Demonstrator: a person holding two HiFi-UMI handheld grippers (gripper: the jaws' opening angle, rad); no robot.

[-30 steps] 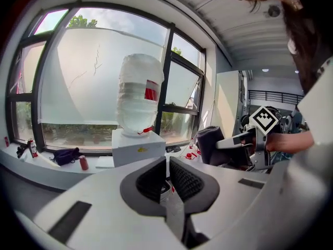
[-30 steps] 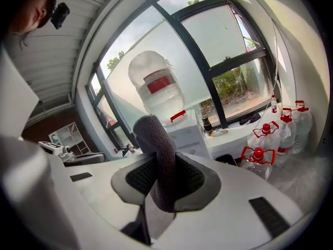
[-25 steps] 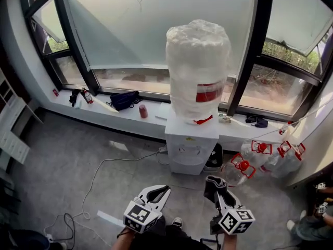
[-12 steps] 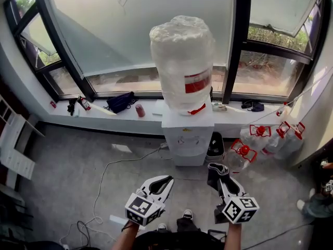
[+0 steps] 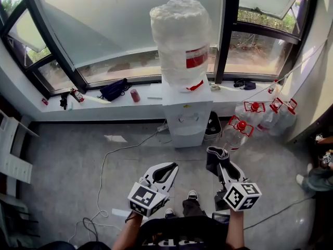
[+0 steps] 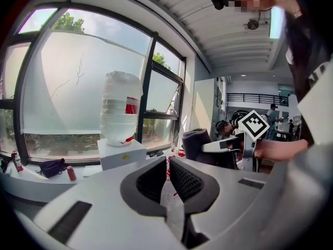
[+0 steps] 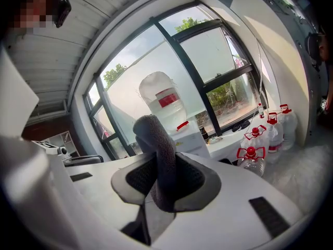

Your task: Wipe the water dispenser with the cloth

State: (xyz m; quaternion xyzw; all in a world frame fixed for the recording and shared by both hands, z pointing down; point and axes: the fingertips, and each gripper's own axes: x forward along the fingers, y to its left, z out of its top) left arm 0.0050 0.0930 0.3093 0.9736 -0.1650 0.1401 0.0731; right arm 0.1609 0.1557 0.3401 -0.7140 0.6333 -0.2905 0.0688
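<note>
The white water dispenser (image 5: 186,113) stands against the window ledge, with a plastic-wrapped bottle (image 5: 179,35) on top of it. It is well ahead of both grippers, across bare floor. My right gripper (image 5: 222,172) is shut on a dark grey cloth (image 5: 213,159) that sticks up from between its jaws. In the right gripper view the cloth (image 7: 156,145) partly covers the dispenser (image 7: 191,138) behind it. My left gripper (image 5: 165,172) is shut and holds nothing. In the left gripper view the dispenser (image 6: 122,152) shows beyond the left gripper (image 6: 167,173), with the cloth (image 6: 195,142) off to the right.
Several spare water jugs with red caps (image 5: 255,119) stand on the floor right of the dispenser, and a black bin (image 5: 212,124) sits beside it. The ledge (image 5: 93,108) carries a dark bag (image 5: 114,89) and a red can (image 5: 135,95). A cable (image 5: 104,160) trails over the floor.
In the head view the dispenser now sits higher and looks smaller, with more floor between it and the grippers. Both grippers keep their pose, and the cloth stays held.
</note>
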